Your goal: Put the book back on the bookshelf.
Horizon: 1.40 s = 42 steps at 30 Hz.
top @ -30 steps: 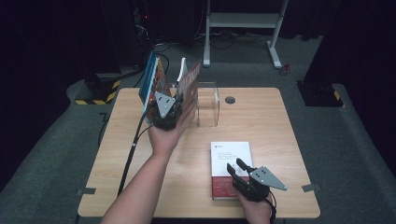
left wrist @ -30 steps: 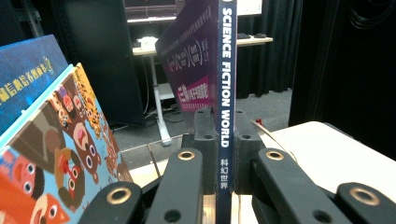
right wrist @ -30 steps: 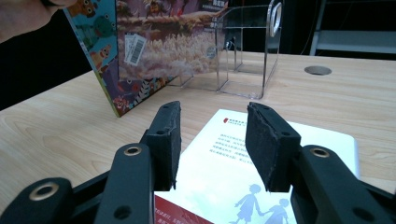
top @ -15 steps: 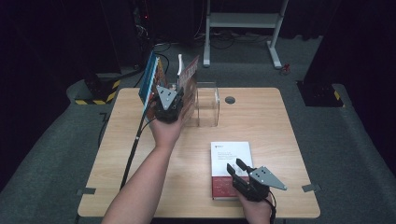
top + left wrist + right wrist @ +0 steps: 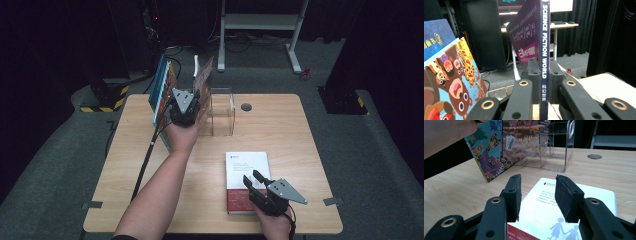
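Note:
My left gripper (image 5: 192, 98) is shut on the spine of an upright magazine (image 5: 204, 80), titled "Science Fiction World" (image 5: 544, 50). It holds the magazine just left of a clear acrylic holder (image 5: 223, 116) at the back of the table. A children's picture book (image 5: 162, 92) leans to the left of the magazine, and its animal cover (image 5: 449, 82) stands close beside the jaws. My right gripper (image 5: 252, 176) hovers open over a white and red book (image 5: 247, 162) lying flat near the front edge. Its pads (image 5: 515, 192) are apart, with the white cover (image 5: 549, 205) below them and nothing between.
The wooden table (image 5: 290, 135) has a round cable hole (image 5: 246, 106) behind the holder (image 5: 554, 150). The left gripper's cable (image 5: 145, 165) trails down over the table's left part. A white metal frame (image 5: 260, 22) and a striped floor block (image 5: 107, 100) stand beyond the table.
The left hand has carried the magazine a little to the right, closer to the clear holder. The right gripper has stayed over the white book.

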### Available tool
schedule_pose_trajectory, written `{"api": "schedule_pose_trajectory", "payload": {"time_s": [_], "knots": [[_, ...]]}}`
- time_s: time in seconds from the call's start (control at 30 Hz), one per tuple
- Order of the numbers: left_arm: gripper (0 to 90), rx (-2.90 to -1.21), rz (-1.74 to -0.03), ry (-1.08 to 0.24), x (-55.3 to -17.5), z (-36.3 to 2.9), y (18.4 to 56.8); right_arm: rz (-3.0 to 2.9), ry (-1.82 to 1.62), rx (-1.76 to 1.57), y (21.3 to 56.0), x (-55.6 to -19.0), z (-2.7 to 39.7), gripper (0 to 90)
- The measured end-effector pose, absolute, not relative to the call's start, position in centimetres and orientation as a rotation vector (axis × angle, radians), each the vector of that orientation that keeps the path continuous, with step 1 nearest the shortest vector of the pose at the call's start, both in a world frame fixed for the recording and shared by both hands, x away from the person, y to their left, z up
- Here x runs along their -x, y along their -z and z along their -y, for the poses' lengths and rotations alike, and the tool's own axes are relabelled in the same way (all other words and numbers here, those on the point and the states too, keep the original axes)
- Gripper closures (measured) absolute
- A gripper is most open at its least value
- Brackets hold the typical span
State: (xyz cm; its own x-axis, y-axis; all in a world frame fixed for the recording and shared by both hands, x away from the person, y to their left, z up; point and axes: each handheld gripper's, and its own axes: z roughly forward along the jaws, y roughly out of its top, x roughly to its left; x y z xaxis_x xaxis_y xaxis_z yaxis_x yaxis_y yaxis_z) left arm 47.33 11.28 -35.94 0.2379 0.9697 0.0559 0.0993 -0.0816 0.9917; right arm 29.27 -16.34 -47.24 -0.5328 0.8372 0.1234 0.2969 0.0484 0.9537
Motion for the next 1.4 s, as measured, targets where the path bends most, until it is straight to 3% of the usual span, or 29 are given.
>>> {"api": "schedule_pose_trajectory", "payload": {"time_s": [0.9, 1.4], "knots": [[84.2, -1.395, -1.069, -1.045, -49.4, -10.4, 37.7, -1.861, -1.504, -1.136, 47.4, -29.3, 16.3, 56.8], [83.2, -1.405, -1.066, -1.027, -47.3, -9.9, 39.1, -1.868, -1.511, -1.133, 47.4, -29.2, 16.0, 56.8]]}}
